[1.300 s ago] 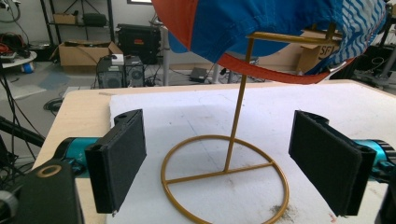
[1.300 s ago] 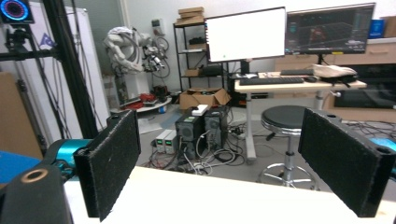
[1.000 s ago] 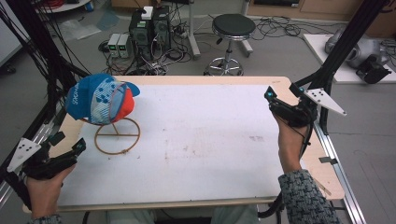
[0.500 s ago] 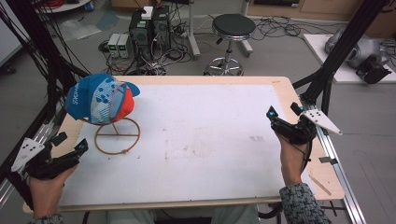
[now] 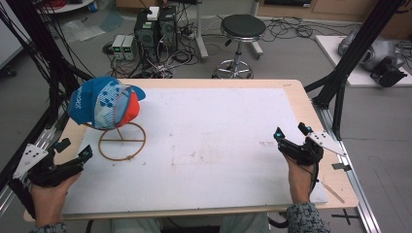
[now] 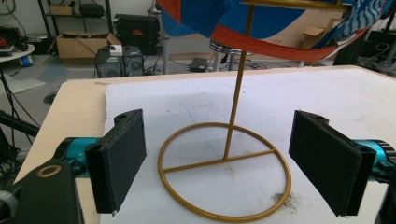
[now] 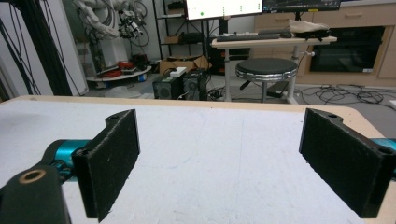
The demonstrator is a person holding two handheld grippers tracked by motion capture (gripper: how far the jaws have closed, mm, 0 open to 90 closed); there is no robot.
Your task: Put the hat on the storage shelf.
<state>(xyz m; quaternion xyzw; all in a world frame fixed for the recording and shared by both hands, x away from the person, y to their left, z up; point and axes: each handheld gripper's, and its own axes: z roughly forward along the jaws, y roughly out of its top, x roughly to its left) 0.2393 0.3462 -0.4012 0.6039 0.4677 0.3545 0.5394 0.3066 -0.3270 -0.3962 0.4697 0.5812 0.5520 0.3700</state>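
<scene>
A blue, white and orange cap [image 5: 107, 102] sits on a gold wire stand [image 5: 121, 141] at the left of the white mat. My left gripper [image 5: 75, 147] is near the front left corner, just left of the stand's ring base, open and holding nothing. In the left gripper view the ring base and its post [image 6: 224, 170] stand between and beyond the open jaws [image 6: 219, 154], with the cap [image 6: 280, 18] overhead. My right gripper [image 5: 290, 130] hovers over the mat's right edge, open and empty. In the right gripper view its jaws [image 7: 219, 154] frame bare mat.
The white mat [image 5: 209, 145] covers most of a wooden table [image 5: 301, 87]. Black frame posts [image 5: 340, 87] rise beside the table's right side. A stool [image 5: 243, 29] and computer boxes [image 5: 155, 24] stand on the floor beyond the far edge.
My right gripper has drawn back toward the near edge along the table's right side. The left gripper has barely shifted. The cap and stand have not moved.
</scene>
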